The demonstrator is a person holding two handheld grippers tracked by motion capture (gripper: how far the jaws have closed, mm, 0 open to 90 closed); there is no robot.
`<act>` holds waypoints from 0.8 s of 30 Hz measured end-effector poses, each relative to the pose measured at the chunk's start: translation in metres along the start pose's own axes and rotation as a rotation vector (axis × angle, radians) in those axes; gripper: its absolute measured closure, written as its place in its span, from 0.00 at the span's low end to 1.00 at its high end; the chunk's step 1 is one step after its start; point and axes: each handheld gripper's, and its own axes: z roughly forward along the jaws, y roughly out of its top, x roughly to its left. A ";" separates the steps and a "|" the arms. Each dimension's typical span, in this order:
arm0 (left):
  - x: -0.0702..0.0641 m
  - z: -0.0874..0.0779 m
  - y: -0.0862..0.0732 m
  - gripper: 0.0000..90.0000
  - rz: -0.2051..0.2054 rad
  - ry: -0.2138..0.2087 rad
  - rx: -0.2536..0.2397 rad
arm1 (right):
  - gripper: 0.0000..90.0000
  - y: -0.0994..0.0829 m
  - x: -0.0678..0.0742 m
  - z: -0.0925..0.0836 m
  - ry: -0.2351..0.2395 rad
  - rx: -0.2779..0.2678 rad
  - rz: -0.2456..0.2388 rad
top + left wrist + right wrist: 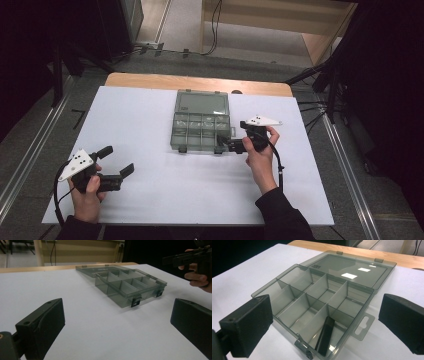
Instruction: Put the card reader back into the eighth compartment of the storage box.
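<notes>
Organizer box [201,125] mid-frame, lid flat open; black piece [325,336] in near compartment. Right gripper [231,144] beside it, jaws wide, empty. Left gripper [120,161] lower left, likewise spread, holding nothing.

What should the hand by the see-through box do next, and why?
Probably draw the right gripper back from the organizer box. Its jaws stand open and hold nothing, and a small black block already lies in the nearest compartment, so that drop looks done.

You have a white-topped table [150,130] with a wooden edge [150,80] at its far side. Behind it lies grey floor [260,42], cables [216,25], and what may be pale wooden furniture [280,15]; the sides are dark.
</notes>
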 end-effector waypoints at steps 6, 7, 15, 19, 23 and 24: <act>-0.006 0.013 0.010 0.00 0.016 -0.022 0.006 | 0.00 0.002 -0.005 -0.002 -0.002 -0.014 0.013; -0.006 0.015 0.012 0.00 0.015 -0.025 0.007 | 0.00 0.003 -0.005 -0.003 0.000 -0.017 0.015; -0.011 0.033 0.026 0.00 0.045 -0.052 0.017 | 0.00 0.005 -0.011 -0.005 0.002 -0.035 0.031; -0.010 0.043 0.032 0.00 0.032 -0.065 0.020 | 0.00 0.006 -0.014 -0.006 0.002 -0.047 0.045; -0.007 0.055 0.037 0.00 0.030 -0.069 0.030 | 0.00 0.007 -0.017 -0.006 0.001 -0.052 0.055; -0.007 0.057 0.038 0.00 0.030 -0.069 0.032 | 0.00 0.007 -0.017 -0.006 0.000 -0.054 0.058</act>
